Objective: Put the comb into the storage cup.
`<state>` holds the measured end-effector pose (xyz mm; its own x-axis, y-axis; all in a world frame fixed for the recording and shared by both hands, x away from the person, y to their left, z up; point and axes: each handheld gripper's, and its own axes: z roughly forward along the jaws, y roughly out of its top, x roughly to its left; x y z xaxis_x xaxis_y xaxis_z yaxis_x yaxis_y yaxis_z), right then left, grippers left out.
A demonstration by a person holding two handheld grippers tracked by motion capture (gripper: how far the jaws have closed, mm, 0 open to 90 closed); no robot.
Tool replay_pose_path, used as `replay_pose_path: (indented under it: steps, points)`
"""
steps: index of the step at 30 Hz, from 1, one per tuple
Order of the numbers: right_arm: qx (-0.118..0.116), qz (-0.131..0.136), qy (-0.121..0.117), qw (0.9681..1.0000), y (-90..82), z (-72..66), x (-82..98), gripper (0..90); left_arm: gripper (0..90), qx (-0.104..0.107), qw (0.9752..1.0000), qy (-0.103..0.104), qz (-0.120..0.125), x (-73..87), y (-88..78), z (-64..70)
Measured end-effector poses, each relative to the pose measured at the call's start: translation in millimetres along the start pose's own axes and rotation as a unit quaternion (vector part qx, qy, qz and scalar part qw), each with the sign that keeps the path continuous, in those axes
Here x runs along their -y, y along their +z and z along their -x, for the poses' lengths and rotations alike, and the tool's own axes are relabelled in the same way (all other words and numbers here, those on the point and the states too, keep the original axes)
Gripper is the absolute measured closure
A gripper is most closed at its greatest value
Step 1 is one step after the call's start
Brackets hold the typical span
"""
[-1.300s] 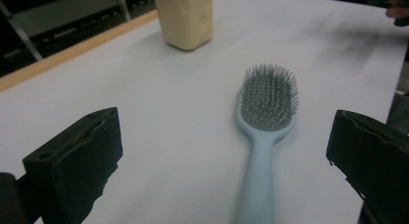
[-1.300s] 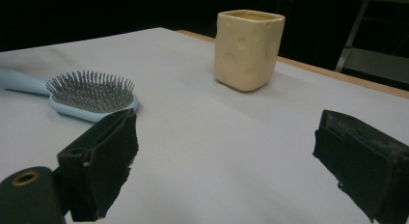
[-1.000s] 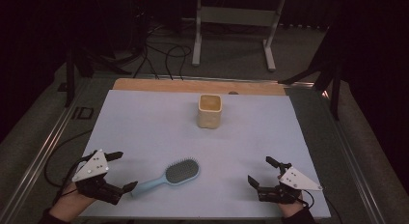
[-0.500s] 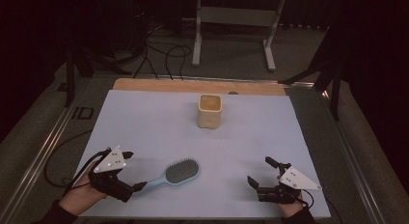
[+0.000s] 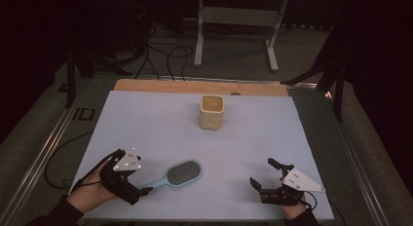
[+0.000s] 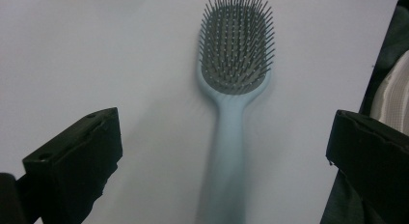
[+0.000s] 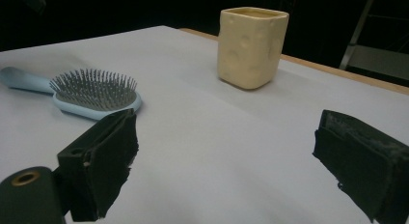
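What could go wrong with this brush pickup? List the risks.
1. The left gripper is open, its jaws straddling the tail end of the light blue plastic hairbrush. A grip that far from the bristled head could let the head sag or swing on lifting.
2. The handle lies flat on the pale sheet covering the table, so the closing jaws might scrape or snag the sheet.
3. The cream square ceramic cup stands free; a swinging brush might tip it.

- Hairbrush (image 5: pixel 179 175): pale blue plastic, oval head with grey bristles facing up.
- Pose: lying flat on the white worktop (image 5: pixel 160 128), near its front-left edge, handle toward the left.
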<state>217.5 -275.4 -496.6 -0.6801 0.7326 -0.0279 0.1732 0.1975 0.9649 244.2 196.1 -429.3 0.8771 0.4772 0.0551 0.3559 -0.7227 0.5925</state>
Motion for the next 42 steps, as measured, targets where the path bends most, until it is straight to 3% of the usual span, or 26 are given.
replay_pose_path:
  steps: [7, 14, 18, 29, 42]
  points:
    - [0.0, 0.001, 0.0, 1.0, -0.1, 0.0, -0.1, 7.9, 0.0, 0.013, 0.9989, 0.014, -0.043, -10.1, 7.8, 0.4]
    - [-0.001, 0.003, 0.001, 1.0, -0.1, 0.4, -0.2, 7.9, 0.0, 0.022, 0.9977, 0.013, -0.063, -19.0, 16.3, 0.4]
    - [-0.001, 0.002, 0.001, 1.0, -0.2, 0.3, 0.0, 7.9, 0.0, 0.04, 0.9956, 0.018, -0.082, -23.7, 23.0, 2.3]
    - [-0.002, 0.002, 0.002, 1.0, -0.3, 0.4, -0.1, 8.0, 0.0, 0.055, 0.9921, 0.017, -0.111, -30.1, 40.7, 5.6]
    - [-0.002, 0.002, 0.004, 1.0, -0.3, 0.9, 0.1, 7.9, 0.0, 0.074, 0.985, 0.025, -0.154, -34.2, 64.6, 5.6]
